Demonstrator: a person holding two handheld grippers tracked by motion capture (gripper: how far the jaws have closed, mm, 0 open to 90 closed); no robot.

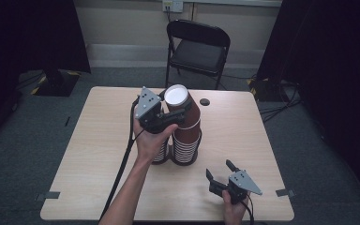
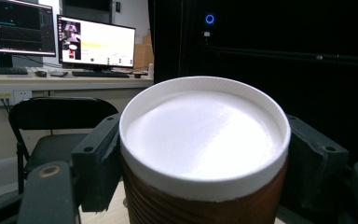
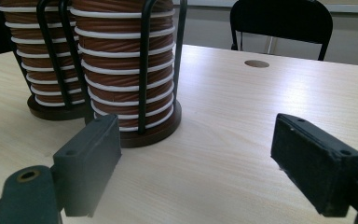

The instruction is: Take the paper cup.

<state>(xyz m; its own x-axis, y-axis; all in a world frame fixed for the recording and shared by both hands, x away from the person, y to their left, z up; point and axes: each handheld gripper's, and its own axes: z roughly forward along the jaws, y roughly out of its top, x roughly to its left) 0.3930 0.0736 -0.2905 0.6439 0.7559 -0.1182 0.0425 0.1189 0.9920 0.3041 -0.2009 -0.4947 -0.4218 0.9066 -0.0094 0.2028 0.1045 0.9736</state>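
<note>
I have a brown paper cup (image 1: 183, 110) clamped in my left gripper (image 1: 180, 115). The cup is upside down, its white bottom (image 2: 205, 135) facing up and tilted a little toward the far edge of the table. In the left gripper view the two black jaws press against the cup's ribbed brown wall on either side, just below the white rim. The cup sits at the top of a stack of cups (image 1: 187, 138) of the same kind, above the middle of the table (image 1: 98, 154); I cannot tell whether it is clear of the cup beneath it or resting on it.

That stack stands in a dark wire rack (image 3: 142, 70) on a round brown base. A second stack (image 3: 42, 60) in its own rack stands just beside it, partly hidden behind my left hand (image 1: 152, 140) in the high view.

My right gripper (image 1: 221, 171) is low over the near right part of the table, well apart from the racks. Its jaws stand wide open with nothing between them; bare tabletop shows in the gap.

Beyond the far edge a black folding chair (image 1: 198, 47) faces the table. A small round hole (image 1: 204, 101) lies in the tabletop near that edge.
</note>
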